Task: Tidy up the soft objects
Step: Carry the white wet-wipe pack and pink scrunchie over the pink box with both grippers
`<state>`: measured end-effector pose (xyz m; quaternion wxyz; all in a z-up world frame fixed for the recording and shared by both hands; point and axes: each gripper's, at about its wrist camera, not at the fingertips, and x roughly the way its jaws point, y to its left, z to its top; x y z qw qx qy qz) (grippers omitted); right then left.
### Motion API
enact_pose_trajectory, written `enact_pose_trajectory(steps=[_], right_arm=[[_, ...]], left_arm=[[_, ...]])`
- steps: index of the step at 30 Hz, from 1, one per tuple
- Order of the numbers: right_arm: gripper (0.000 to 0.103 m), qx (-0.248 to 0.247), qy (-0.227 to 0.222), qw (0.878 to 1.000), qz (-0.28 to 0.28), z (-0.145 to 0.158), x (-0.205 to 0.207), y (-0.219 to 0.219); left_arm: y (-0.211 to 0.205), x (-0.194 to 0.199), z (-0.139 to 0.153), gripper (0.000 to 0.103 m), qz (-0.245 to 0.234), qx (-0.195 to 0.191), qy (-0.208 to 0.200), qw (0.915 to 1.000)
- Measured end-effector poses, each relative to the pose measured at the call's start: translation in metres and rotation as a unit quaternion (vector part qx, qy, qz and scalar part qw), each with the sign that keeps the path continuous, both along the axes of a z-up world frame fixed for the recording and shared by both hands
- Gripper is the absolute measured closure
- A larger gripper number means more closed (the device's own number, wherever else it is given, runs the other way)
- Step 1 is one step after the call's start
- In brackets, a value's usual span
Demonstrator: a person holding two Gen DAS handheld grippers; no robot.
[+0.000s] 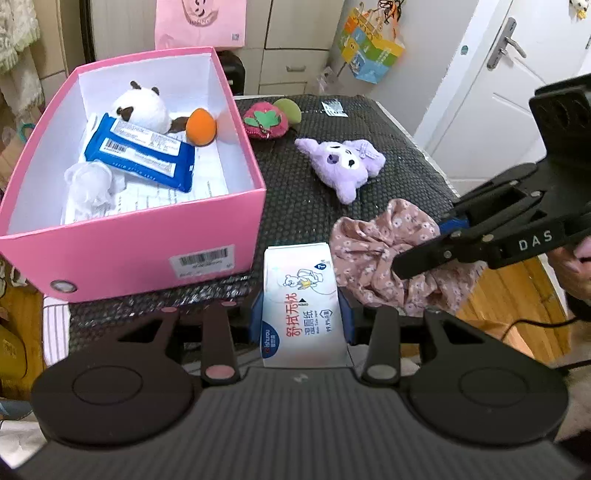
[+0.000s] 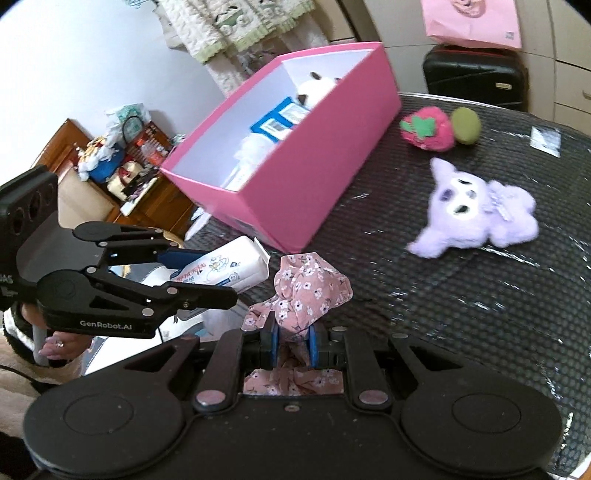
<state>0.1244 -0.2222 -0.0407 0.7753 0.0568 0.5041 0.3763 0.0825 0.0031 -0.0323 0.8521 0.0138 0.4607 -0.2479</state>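
My left gripper (image 1: 301, 325) is shut on a white wet-wipes pack (image 1: 303, 302), held just in front of the pink box (image 1: 147, 254); the pack also shows in the right wrist view (image 2: 225, 269). My right gripper (image 2: 291, 339) is shut on a pink floral cloth (image 2: 310, 291), which also shows in the left wrist view (image 1: 373, 243). The box holds a panda plush (image 1: 142, 107), an orange soft toy (image 1: 200, 126), blue wipes packs (image 1: 140, 151) and a white soft item (image 1: 88, 184). A purple plush (image 1: 341, 162), a strawberry plush (image 1: 264, 122) and a green soft piece (image 1: 290, 109) lie on the black mat.
The black textured mat (image 1: 406, 147) covers the table. A small clear packet (image 1: 334, 108) lies at its far edge. A black suitcase (image 2: 476, 77) and a pink bag (image 2: 472, 22) stand behind the table. A white door (image 1: 498, 92) is at the right.
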Motion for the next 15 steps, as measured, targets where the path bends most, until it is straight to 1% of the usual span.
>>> enact_pose_trajectory(steps=[6,9,11,15], right_arm=[[0.084,0.001,-0.005,1.0,0.028,0.017,-0.004,0.024],[0.084,0.002,-0.013,0.999,0.04,0.028,-0.005,0.035],[0.084,0.002,-0.026,0.998,0.05,0.036,-0.006,0.043],[0.084,0.012,-0.053,0.997,0.062,0.052,-0.001,0.057]], left_arm=[[0.023,-0.006,0.018,0.064,-0.005,-0.007,0.014,0.9999],[0.037,-0.01,0.029,0.064,0.003,-0.003,0.008,1.0],[0.048,-0.013,0.037,0.064,0.01,-0.003,-0.003,0.9999],[0.068,-0.017,0.054,0.064,0.035,-0.007,-0.05,0.9981]])
